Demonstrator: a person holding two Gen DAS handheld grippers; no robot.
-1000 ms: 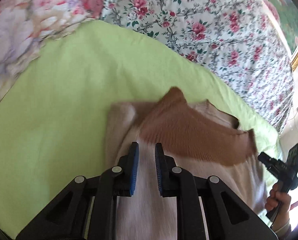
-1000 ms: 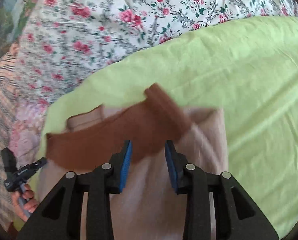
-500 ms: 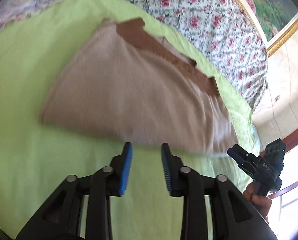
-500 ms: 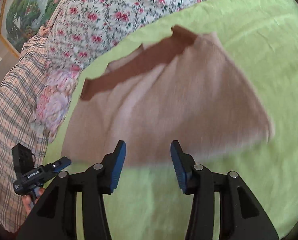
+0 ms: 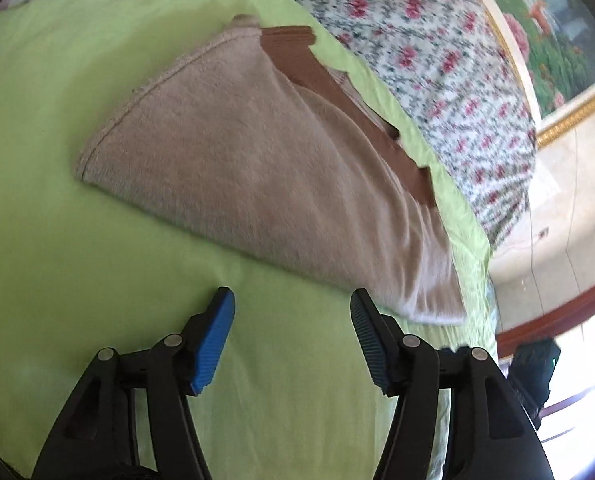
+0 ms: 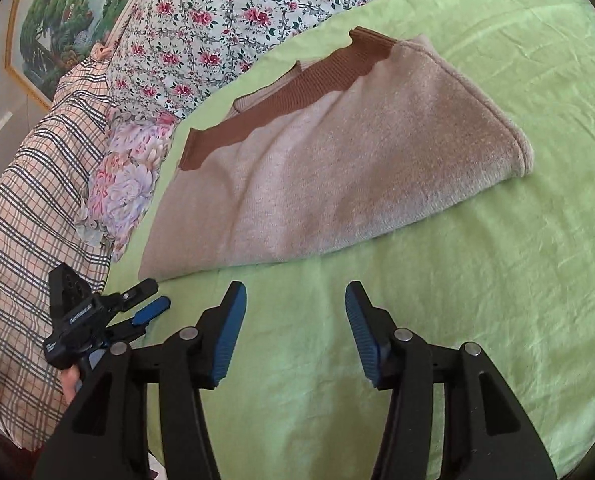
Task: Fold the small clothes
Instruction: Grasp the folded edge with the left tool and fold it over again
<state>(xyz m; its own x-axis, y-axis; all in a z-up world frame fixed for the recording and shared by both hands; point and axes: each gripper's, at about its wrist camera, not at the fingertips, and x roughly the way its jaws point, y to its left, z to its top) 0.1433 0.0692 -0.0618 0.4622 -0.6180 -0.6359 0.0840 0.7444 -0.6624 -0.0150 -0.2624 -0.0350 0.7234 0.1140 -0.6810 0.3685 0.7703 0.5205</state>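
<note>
A beige knitted garment (image 5: 257, 168) with a brown ribbed band (image 5: 337, 92) lies folded on the green sheet (image 5: 77, 240). It shows in the right wrist view too, as the same garment (image 6: 337, 184) with its brown band (image 6: 289, 96) at the far edge. My left gripper (image 5: 293, 300) hovers over bare sheet just short of the garment's near edge, jaws opening, nothing between them. My right gripper (image 6: 296, 294) is likewise short of the near fold, jaws opening and empty. The left gripper (image 6: 145, 300) also appears at the lower left of the right wrist view, held by a hand.
A floral quilt (image 6: 225, 20) lies beyond the sheet, with a plaid cloth (image 6: 29, 200) and a pink flowered pillow (image 6: 121, 184) at the left. A framed painting (image 5: 557, 40) hangs on the wall. The bed's edge and a tiled floor (image 5: 557, 216) are at the right.
Both grippers let go of the garment and drew back toward me onto bare sheet. Their jaws widened. The garment now lies folded over, its brown band at the far edge.
</note>
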